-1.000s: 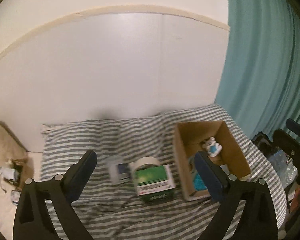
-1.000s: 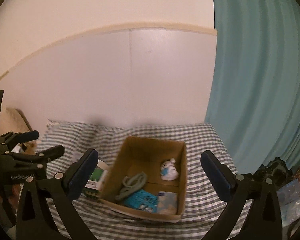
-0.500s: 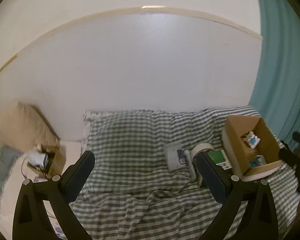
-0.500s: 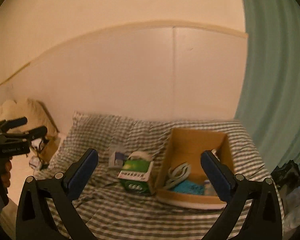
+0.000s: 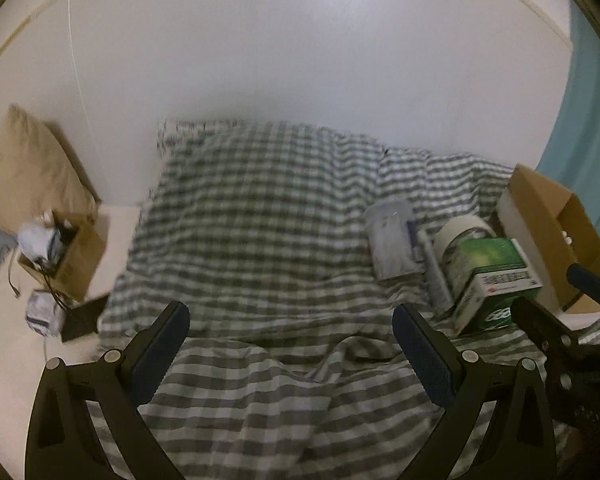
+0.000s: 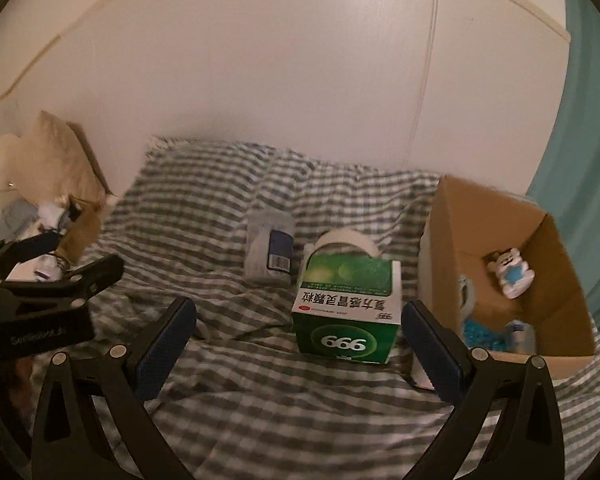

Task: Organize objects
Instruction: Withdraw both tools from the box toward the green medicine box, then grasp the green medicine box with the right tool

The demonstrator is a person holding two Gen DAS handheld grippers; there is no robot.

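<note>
Both claws are hanging over a bed (image 5: 260, 208) that is wearing a grey and white checked cover. The left claw (image 5: 291, 354) is standing wide open with nothing between its blue pads, and the right claw (image 6: 299, 344) is also standing wide open and empty.

In the right wrist view, the green medicine box (image 6: 346, 312) is sitting on the cover straight ahead, between the two fingers but farther away, not touching them. Its printed text is showing upside down. Just behind it a white tape roll (image 6: 346, 242) is peeking out, and to the left of the roll a clear packet with a dark label (image 6: 270, 250) is lying flat. To the right, the open cardboard box (image 6: 500, 232) is standing just beside the green box. Only this view is looking inside it: a small white and blue figurine (image 6: 512, 274) is lying against the far wall, something blue and something grey are lying near the front. The left claw is showing at the left edge here.

The left wrist view is facing mostly the bare cover. The same things are gathering at its right side, and the cardboard box is showing only its outside. On the left, a small brown box of clutter (image 5: 66, 252) is sitting on a pale surface beside the bed, clearer here than in the other view.
</note>
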